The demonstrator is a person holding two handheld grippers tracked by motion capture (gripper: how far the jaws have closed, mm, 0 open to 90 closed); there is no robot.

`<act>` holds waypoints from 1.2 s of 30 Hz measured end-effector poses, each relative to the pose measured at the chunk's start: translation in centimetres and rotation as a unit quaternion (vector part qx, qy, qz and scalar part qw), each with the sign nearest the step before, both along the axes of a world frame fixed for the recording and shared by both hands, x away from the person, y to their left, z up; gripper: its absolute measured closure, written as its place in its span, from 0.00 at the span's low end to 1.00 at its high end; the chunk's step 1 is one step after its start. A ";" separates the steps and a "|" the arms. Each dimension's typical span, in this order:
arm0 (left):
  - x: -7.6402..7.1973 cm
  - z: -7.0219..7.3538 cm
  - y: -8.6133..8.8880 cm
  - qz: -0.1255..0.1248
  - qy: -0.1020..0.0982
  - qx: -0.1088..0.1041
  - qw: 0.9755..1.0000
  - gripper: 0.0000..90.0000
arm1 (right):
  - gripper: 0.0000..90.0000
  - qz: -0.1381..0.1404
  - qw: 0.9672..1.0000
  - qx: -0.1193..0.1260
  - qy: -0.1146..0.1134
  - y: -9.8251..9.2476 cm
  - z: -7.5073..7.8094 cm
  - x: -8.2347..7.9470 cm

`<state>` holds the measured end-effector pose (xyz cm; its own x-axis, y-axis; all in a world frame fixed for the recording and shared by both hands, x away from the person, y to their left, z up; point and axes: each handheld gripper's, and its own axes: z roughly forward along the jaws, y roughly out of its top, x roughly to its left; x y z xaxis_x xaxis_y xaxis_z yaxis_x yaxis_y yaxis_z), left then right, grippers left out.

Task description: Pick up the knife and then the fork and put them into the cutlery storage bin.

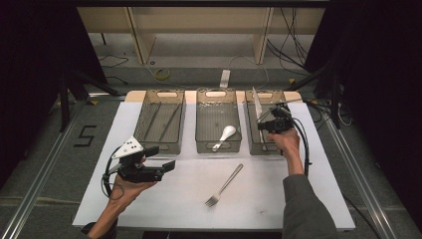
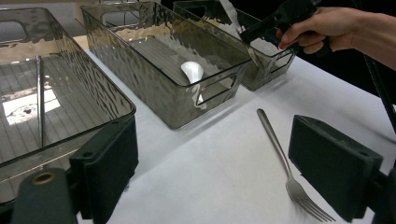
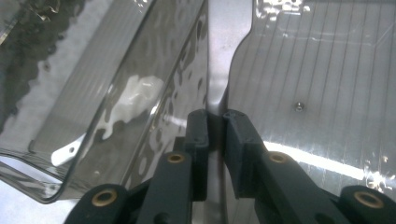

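My right gripper [image 1: 266, 124] is over the right clear bin [image 1: 255, 147], shut on a metal knife [image 1: 257, 105] whose blade points toward the bin's far end. Seen from the right gripper view, the two black pads [image 3: 200, 133] pinch the flat steel of the knife [image 3: 225, 42] above the ribbed floor of that bin [image 3: 327, 70]. A steel fork [image 1: 225, 185] lies on the white table cover, tines toward me. My left gripper [image 1: 161, 158] hovers at the front left, open and empty; from its own view the fork [image 2: 279, 151] lies ahead between the jaws.
The middle bin [image 1: 217, 146] holds a white spoon [image 1: 226, 133]. Thin metal chopsticks [image 1: 161, 119] lie in the left bin [image 1: 159, 145]. All three bins stand in a row at the back of the cover. Cables and shelf legs lie beyond the table.
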<state>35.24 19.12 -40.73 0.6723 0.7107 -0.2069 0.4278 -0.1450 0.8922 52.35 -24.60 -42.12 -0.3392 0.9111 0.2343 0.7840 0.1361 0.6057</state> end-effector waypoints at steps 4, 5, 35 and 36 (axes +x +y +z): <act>0.0 0.0 0.0 0.000 0.000 0.000 1.000 0.17 | 0.78 0.015 1.000 0.002 -0.004 0.5 0.8 -0.1; 0.0 0.0 -0.1 0.000 0.000 0.000 1.000 0.17 | 0.75 0.018 1.000 -0.002 -0.007 0.6 1.1 -0.1; -0.1 0.1 -0.1 0.001 -0.005 0.000 1.000 0.17 | 0.33 0.173 0.977 0.032 -0.122 6.5 3.8 -9.8; -0.1 0.1 -0.1 0.001 -0.005 0.000 1.000 0.17 | 0.33 0.176 0.976 0.031 -0.120 6.7 3.6 -9.9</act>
<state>35.15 19.04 -40.67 0.6733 0.7120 -0.1992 0.4187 -0.1450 0.8965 42.41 -17.85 -38.51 -0.6814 0.7142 0.1599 0.5291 0.3298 0.7818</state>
